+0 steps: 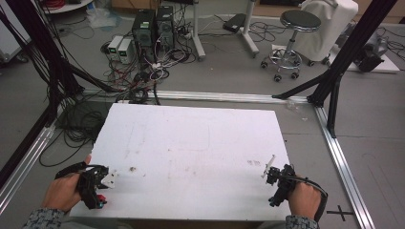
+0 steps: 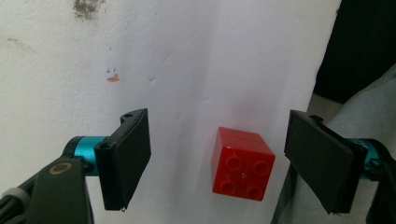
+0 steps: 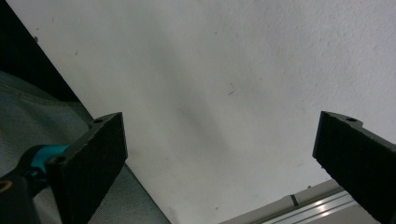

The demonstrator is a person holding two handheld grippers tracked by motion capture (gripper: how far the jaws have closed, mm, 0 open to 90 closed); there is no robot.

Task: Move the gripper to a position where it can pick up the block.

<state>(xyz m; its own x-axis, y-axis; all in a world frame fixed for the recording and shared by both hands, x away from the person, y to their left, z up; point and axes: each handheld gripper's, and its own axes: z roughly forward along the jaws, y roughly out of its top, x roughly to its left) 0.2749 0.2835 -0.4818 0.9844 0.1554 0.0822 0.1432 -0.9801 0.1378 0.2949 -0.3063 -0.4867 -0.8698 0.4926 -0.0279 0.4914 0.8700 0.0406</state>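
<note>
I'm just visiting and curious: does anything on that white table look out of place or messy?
Only slightly: the red toy brick sits right at the table's near edge, between the open left tool, and the tabletop has smudges.

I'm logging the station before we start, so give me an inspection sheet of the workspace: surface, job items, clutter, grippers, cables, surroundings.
Surface: white table, scuffed, with a dark smudge near the left gripper.
Job's things: one red studded brick lying between the left gripper's jaws, untouched, near the table's edge.
Clutter: nothing seen.
Grippers: left gripper open around the brick; right gripper open over bare table.
Cables: black tangle on the floor beyond the table.
Surroundings: computer towers, a stool, black frame posts.
</note>
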